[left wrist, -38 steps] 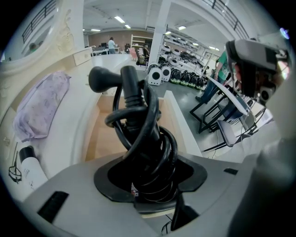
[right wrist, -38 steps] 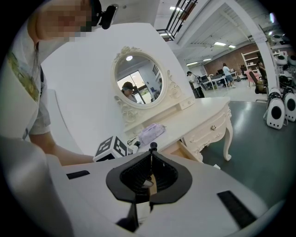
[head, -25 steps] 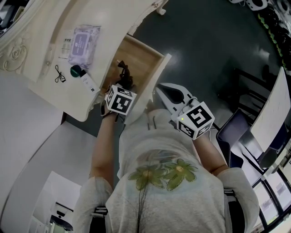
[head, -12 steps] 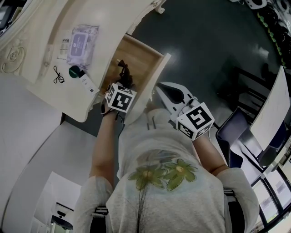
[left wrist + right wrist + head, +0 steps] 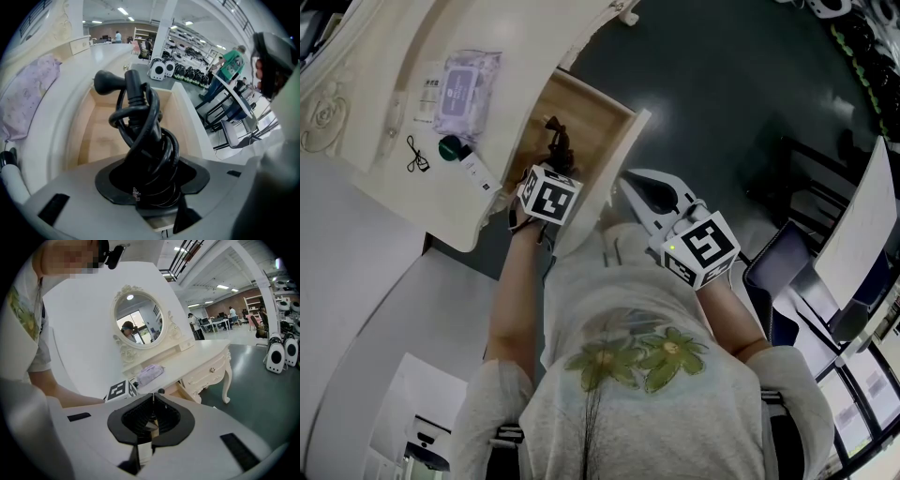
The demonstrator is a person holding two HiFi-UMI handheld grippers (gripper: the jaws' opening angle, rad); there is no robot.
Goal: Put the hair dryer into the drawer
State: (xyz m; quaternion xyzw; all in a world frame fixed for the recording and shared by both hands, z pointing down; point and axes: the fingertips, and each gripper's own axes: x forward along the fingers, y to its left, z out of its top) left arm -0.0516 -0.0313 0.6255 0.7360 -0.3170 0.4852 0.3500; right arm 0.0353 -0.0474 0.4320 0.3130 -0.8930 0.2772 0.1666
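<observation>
The left tool (image 5: 152, 182), angled steeply downward, grips a black hair dryer (image 5: 140, 136), jaws spread wide and clamped around its body. The dryer's cord (image 5: 123, 110) is looped in coils about it. The dryer juts out ahead of the tool's tips, straight over the pale wooden floor of the open drawer (image 5: 101, 136). Whether it touches that floor cannot be told.

In the head view the dryer (image 5: 557, 142) shows as a dark shape inside the outline of the drawer (image 5: 586, 120), just beyond the left tool (image 5: 553, 169). The drawer is pulled out from a white dressing worktop (image 5: 525, 52). A pack of wipes (image 5: 465, 80) lies on that worktop, well apart from the dryer.

The right tool (image 5: 630, 184) is held beside the drawer's front edge, close to the person's body. Its jaws are pressed together with nothing between them (image 5: 151, 416). It is clear of the dryer. An oval mirror (image 5: 138, 319) stands at the back of the worktop.
</observation>
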